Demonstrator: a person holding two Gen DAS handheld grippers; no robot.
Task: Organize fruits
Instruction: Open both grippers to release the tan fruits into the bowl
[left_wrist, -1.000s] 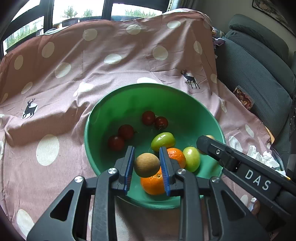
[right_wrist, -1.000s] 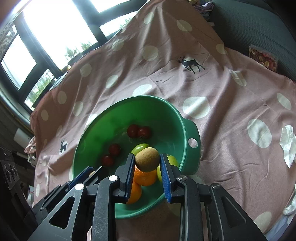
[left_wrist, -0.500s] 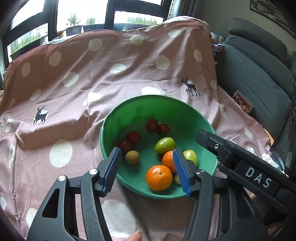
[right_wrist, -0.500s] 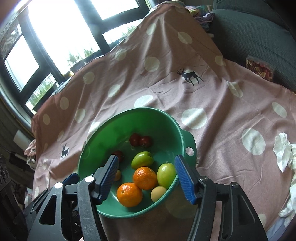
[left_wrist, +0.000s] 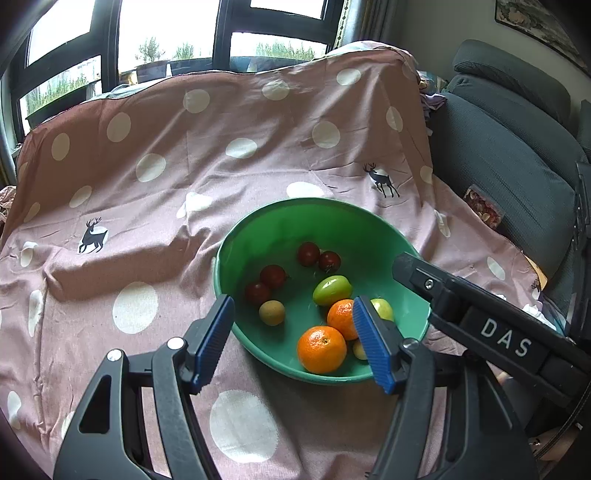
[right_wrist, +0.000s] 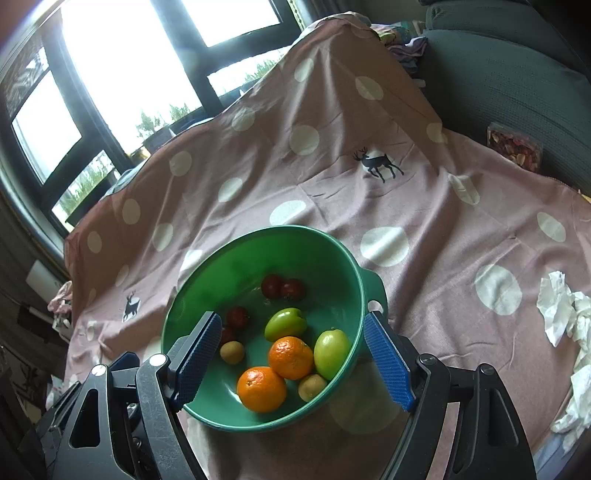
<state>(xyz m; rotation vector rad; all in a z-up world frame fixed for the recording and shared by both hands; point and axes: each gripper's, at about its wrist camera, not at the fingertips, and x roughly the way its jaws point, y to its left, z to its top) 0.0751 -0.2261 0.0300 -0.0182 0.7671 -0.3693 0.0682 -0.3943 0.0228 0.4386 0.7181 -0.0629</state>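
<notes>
A green bowl (left_wrist: 258, 236) (right_wrist: 229, 266) stands on a pink dotted cloth. It holds two oranges (left_wrist: 321, 349) (right_wrist: 261, 388), two green fruits (left_wrist: 331, 290) (right_wrist: 331, 353), several dark red fruits (left_wrist: 272, 276) (right_wrist: 272, 286) and two small brown kiwis (left_wrist: 272, 312) (right_wrist: 232, 352). My left gripper (left_wrist: 295, 341) is open and empty above the bowl's near rim. My right gripper (right_wrist: 291, 360) is open and empty over the bowl; its arm (left_wrist: 480, 321) shows at the right of the left wrist view.
The pink cloth (left_wrist: 166, 229) with white dots and deer prints covers the table. A dark grey sofa (left_wrist: 509, 147) stands at the right. Crumpled white tissue (right_wrist: 565, 314) lies on the cloth at the right. A snack packet (right_wrist: 515, 147) rests by the sofa.
Both grippers opened and let their kiwis drop into the bowl, then drew back and up. The kiwis now lie among the other fruit.
</notes>
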